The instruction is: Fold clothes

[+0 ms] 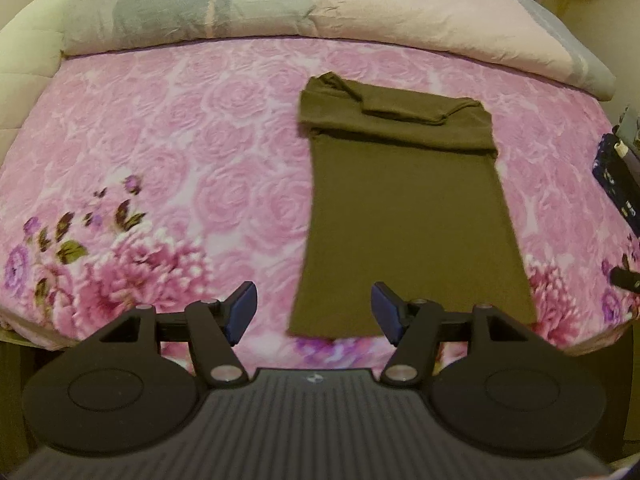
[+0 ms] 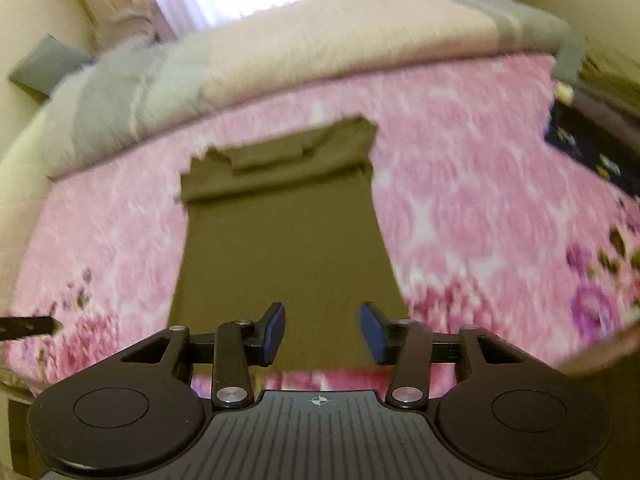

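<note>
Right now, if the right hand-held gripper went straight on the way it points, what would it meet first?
Probably the near end of the olive garment lying flat on the pink bedspread; nothing shows between its open jaws, though blur leaves depth uncertain.

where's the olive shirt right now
The olive shirt lies flat on the pink floral bedspread, right of centre in the left wrist view, its folded end toward the rolled duvet and its near edge just beyond both grippers.

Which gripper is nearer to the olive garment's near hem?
Right, it seems. The right gripper hangs above the middle of the near hem of the olive garment; the left gripper hangs by its left corner, partly over the pink blanket.
</note>
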`<action>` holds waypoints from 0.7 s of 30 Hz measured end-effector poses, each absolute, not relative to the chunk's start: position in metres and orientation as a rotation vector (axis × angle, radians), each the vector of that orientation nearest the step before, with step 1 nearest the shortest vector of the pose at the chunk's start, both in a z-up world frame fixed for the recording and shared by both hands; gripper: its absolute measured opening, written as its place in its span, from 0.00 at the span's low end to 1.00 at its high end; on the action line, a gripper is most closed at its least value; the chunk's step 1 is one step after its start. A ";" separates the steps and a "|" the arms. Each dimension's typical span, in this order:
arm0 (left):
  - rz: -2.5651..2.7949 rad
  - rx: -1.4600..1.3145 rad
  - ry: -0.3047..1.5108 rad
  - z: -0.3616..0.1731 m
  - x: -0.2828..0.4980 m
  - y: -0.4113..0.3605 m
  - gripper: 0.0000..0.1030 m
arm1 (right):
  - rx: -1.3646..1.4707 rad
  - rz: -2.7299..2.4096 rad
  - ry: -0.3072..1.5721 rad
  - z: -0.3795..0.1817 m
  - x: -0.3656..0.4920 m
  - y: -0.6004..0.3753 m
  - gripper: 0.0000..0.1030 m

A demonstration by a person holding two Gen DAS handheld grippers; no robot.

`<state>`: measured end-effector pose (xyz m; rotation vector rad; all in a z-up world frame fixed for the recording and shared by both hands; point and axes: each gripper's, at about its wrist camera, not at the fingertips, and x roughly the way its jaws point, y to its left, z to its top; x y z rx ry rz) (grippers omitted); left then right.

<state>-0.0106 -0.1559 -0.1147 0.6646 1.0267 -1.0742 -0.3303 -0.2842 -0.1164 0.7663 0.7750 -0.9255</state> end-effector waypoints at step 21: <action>-0.964 0.579 1.149 -0.208 0.006 -0.166 0.58 | 0.926 -0.707 0.795 -0.205 -0.369 -0.366 0.75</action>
